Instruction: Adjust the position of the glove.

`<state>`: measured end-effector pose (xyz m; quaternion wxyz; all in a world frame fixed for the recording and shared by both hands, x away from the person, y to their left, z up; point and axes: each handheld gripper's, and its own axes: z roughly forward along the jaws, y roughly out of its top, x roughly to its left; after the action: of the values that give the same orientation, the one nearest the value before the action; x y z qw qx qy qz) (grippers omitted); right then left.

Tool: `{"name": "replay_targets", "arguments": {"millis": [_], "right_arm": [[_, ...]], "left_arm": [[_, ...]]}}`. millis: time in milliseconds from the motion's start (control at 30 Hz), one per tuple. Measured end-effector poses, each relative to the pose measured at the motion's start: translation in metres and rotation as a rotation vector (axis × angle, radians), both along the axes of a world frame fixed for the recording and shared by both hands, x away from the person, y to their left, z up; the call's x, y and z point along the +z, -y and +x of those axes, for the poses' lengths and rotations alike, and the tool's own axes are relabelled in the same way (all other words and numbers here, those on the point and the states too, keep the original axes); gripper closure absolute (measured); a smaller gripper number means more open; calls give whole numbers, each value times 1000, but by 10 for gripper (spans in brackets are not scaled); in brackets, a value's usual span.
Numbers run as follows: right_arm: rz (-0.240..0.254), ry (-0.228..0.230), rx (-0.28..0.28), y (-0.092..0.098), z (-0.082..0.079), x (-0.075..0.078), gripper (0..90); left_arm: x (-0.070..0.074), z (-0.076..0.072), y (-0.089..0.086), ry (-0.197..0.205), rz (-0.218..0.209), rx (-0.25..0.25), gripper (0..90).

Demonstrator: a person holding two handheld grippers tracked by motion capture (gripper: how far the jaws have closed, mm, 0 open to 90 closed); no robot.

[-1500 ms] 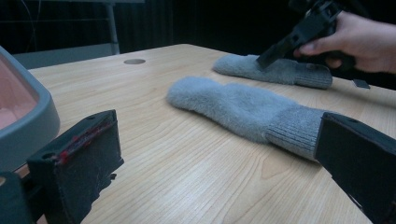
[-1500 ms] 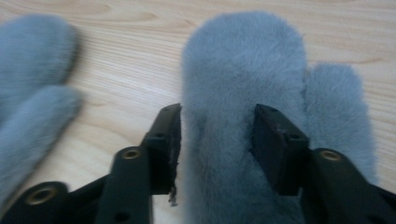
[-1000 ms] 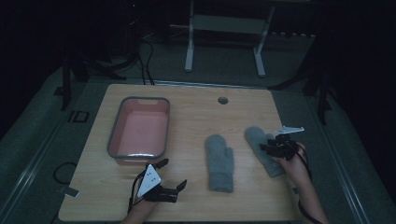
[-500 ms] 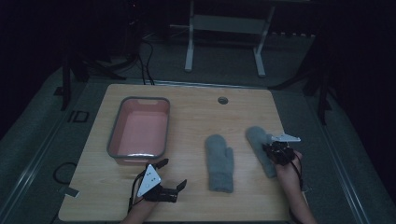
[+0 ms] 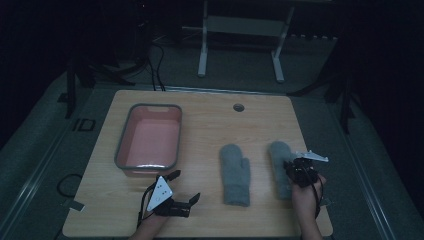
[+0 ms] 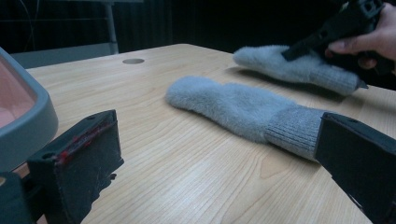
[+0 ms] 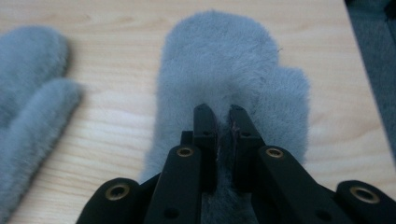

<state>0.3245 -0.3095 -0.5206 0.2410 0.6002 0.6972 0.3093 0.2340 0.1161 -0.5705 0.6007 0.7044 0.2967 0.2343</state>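
Worktop (image 5: 210, 120): light wood, rectangular, with a small round hole (image 5: 238, 107) near its far edge.

Tray (image 5: 149, 140): pink inside, grey rim, on the left half of the worktop, long side running front to back. Its grey rim also appeared at the left edge of the left gripper view (image 6: 28, 116).

Left mitten (image 5: 235, 172): grey, fuzzy, lying flat near the middle of the worktop, ribbed cuff toward the person, thumb on its right side. In the left gripper view (image 6: 243, 109) it lay between the two jaws in the line of sight but farther off, not touched.

Right mitten (image 5: 279, 167): same grey material, flat on the right side of the worktop, just beside the first mitten but apart from it. Cuff end was covered by the right hand-held gripper.

Right hand-held gripper (image 5: 292, 170): held over the right mitten's cuff half. In the right gripper view (image 7: 219, 116) the jaws stood nearly closed, a narrow gap between them, with a fold of the mitten's (image 7: 224, 65) pile pinched in the gap.

Left hand-held gripper (image 5: 184, 186): near the front edge of the worktop, just in front of the tray, jaws spread wide and holding nothing.
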Motion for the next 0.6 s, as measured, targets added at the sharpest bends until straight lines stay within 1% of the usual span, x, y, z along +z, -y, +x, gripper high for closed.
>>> {"name": "replay_targets", "arguments": {"millis": [33, 100, 133, 200, 267, 333, 400, 433, 467, 567, 600], "right_arm": [[3, -15, 2, 0, 1, -5, 836], [-6, -38, 14, -2, 3, -14, 827], [-7, -43, 22, -3, 3, -17, 821], [-13, -34, 20, -4, 3, -18, 812], [-5, -29, 19, -3, 3, -20, 791], [-1, -24, 18, -3, 2, -20, 738], [7, -15, 25, -3, 1, -17, 633], [14, -9, 34, -3, 0, -14, 561], [24, -5, 45, -3, -1, -9, 536], [20, 33, 45, -2, -9, 5, 465], [28, 26, 45, -1, -11, 8, 444]], "left_arm": [[0, 0, 0, 0, 0, 0, 12], [0, 0, 0, 3, 3, 0, 12], [0, 0, 0, 4, 5, 1, 12], [0, 0, 0, 3, 4, 0, 12], [0, 0, 0, 0, 2, 2, 12], [0, 0, 0, 0, 2, 3, 12], [0, 0, 0, 1, 3, 4, 12], [0, 0, 0, 1, 2, 4, 12], [0, 0, 0, 0, 2, 4, 12], [0, 0, 0, -3, 1, 5, 12], [0, 0, 0, -4, 1, 6, 12]]}}
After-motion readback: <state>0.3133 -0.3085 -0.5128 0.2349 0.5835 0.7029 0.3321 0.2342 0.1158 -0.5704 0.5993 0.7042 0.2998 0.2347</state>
